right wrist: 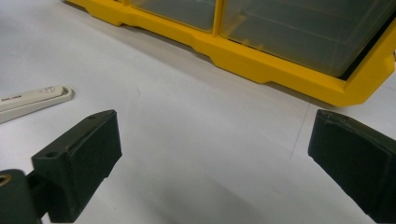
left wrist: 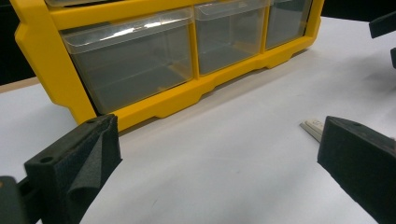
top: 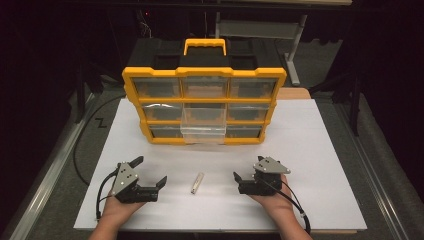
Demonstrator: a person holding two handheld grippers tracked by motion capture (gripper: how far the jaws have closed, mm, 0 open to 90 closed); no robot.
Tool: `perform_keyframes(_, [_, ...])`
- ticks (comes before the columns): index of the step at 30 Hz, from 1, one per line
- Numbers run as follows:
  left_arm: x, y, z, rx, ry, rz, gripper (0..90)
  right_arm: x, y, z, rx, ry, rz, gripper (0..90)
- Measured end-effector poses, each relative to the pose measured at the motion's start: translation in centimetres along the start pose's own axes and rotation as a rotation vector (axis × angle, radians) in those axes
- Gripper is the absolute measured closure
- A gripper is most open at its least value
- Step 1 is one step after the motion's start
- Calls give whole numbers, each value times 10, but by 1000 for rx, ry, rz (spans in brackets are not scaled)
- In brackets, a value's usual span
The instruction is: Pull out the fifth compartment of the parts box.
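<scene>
So the thing in play here is the little white stick (top: pixel 197 183), some flat cream-coloured plastic piece with tiny print on it. It's lying flat on the white table (top: pixel 320 150), near edge, pretty much dead centre between the two hands. Its long axis runs near-to-far with a slight lean to the right at the far end, so it's roughly crosswise to a line drawn between the grippers.

The left gripper (top: pixel 150 172) sits to its left, jaws spread wide with nothing between them, and in the left gripper view the stick's end (left wrist: pixel 314 127) peeks out just beside the right-hand jaw. The right gripper (top: pixel 239 180) sits to its right, also wide open and empty; in the right gripper view the stick (right wrist: pixel 35 100) is off to the left, beyond that jaw.

Honestly they look about equally near, maybe the left jaw tip is a hair closer. Either would have to swing inward and close across the narrow width, I reckon.

Further back stands the yellow organizer (top: pixel 202 105), with its clear middle drawer (top: pixel 204 127) pulled out toward the stick, which is likely where it's headed.
</scene>
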State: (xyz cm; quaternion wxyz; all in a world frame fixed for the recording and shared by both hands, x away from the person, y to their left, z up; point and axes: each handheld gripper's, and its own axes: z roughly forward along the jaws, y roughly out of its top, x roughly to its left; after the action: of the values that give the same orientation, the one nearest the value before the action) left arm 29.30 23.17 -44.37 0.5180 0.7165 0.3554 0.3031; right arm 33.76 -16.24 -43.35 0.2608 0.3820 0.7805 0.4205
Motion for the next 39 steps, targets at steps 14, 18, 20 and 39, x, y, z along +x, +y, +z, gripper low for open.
perform_keyframes(14, [0,0,1,-4,0,-3,2,2,-1,-1,10,31,-6,192])
perform_keyframes(18, [0,0,0,-3,1,-2,3,3,-1,-1,9,43,-6,240])
perform_keyframes(20, [0,0,0,-2,0,-1,2,4,-1,0,10,54,-13,287])
perform_keyframes(39, [4,-1,3,-3,-4,-2,3,12,1,5,19,185,-36,804])
